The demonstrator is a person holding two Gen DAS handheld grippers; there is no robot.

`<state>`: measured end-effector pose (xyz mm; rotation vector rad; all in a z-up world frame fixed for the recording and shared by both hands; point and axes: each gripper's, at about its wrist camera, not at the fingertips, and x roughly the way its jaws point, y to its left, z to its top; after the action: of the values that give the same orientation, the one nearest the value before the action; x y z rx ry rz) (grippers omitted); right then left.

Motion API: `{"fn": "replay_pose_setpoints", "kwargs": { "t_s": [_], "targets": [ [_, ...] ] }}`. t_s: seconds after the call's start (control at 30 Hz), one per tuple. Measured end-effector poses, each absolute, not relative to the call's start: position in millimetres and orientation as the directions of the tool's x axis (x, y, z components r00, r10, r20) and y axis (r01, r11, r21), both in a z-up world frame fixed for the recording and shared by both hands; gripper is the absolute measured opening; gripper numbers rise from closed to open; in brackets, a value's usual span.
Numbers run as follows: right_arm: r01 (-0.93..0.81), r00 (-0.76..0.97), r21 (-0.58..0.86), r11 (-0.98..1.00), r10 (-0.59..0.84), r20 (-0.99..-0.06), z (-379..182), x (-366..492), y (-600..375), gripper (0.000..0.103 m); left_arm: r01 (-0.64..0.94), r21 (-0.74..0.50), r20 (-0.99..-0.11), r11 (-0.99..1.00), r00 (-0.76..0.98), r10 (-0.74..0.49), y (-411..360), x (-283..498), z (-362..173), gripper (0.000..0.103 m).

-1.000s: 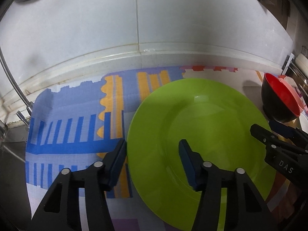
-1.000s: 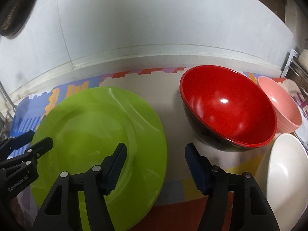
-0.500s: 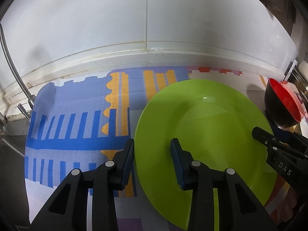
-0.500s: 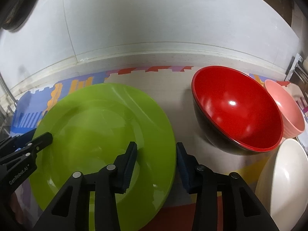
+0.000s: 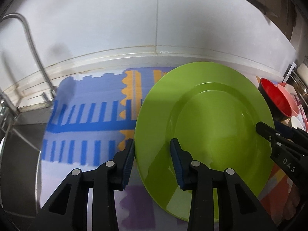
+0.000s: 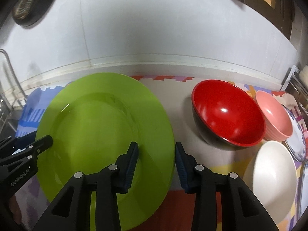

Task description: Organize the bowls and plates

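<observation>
A large green plate (image 5: 211, 119) is held between both grippers and looks lifted above the patterned mat. My left gripper (image 5: 152, 154) is shut on the plate's left rim. My right gripper (image 6: 156, 156) is shut on the plate's (image 6: 107, 127) right rim. A red bowl with a black outside (image 6: 229, 113) rests tilted to the right of the plate. A pink bowl (image 6: 275, 115) leans behind it and a white bowl (image 6: 273, 177) sits in front.
A patterned mat (image 5: 86, 119) covers the counter. A blue-patterned plate (image 6: 296, 134) lies at the far right. A metal sink (image 5: 17, 154) with a faucet pipe (image 5: 32, 44) is at the left. A white wall (image 6: 154, 28) runs behind.
Both grippers closed from wide open onto opposite rims of the green plate. The plate has risen and tilted off the mat, and both views have pulled back upward.
</observation>
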<state>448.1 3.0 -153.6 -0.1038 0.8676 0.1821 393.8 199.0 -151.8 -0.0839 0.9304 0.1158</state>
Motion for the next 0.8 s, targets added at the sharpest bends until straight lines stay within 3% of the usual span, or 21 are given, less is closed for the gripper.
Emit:
{"fn": "replay_pose_setpoints", "kwargs": {
  "t_s": [0.4,0.8],
  "targets": [
    [-0.246,0.596,0.023,0.969,0.17,-0.785,-121,404,3,0.039,-0.186,-0.008,-0.799,0.983,0.591,0.105,201,329,-111,0.036],
    [-0.28,0.565,0.03,0.96,0.19,-0.803,-112,354,-2,0.039,-0.213,-0.002,-0.822,0.977,0.557,0.119,190,271,-105,0.036]
  ]
}}
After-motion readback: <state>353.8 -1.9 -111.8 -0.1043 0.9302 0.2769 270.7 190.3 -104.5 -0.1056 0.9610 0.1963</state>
